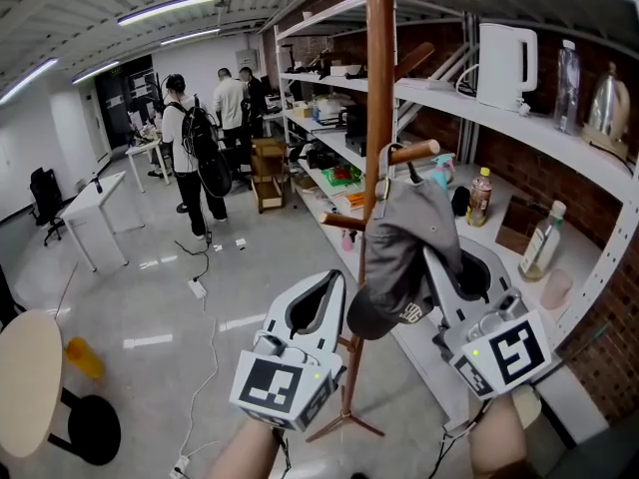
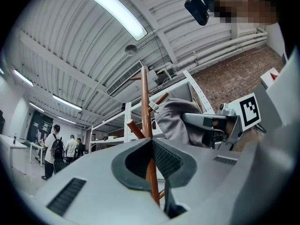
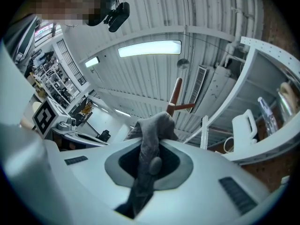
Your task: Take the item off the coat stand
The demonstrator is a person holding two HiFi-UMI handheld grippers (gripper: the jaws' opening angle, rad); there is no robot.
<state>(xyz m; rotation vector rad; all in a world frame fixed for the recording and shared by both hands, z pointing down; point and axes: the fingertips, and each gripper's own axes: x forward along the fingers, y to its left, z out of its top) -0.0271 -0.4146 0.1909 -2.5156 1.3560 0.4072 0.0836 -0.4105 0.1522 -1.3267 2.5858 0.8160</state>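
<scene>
At the coat stand (image 1: 378, 68): brown wooden pole, upright on the floor (image 1: 150, 297), just in front of the white shelving (image 1: 559, 138).
cap (image 1: 404, 247): grey, hangs on the right side of the pole. Its back strap is looped over a stub peg (image 1: 414, 152) and its brim is at the bottom.
right tongs (image 1: 444, 267): narrow, clamped on the cap. The right gripper view shows a fold of grey cloth pinched between the jaws and running up past the tips.
left tongs (image 1: 334, 282): tips together, gripping nothing. They sit just left of the pole, lower than the peg. In the left gripper view the pole shows through the slot behind the tips.
on the shelving: white kettle (image 1: 504, 63) on an upper shelf, bottles (image 1: 544, 238) on the shelf below, well apart from the cap.
background: people (image 1: 190, 148) stand far off at the left near a white tabletop (image 1: 95, 203).
</scene>
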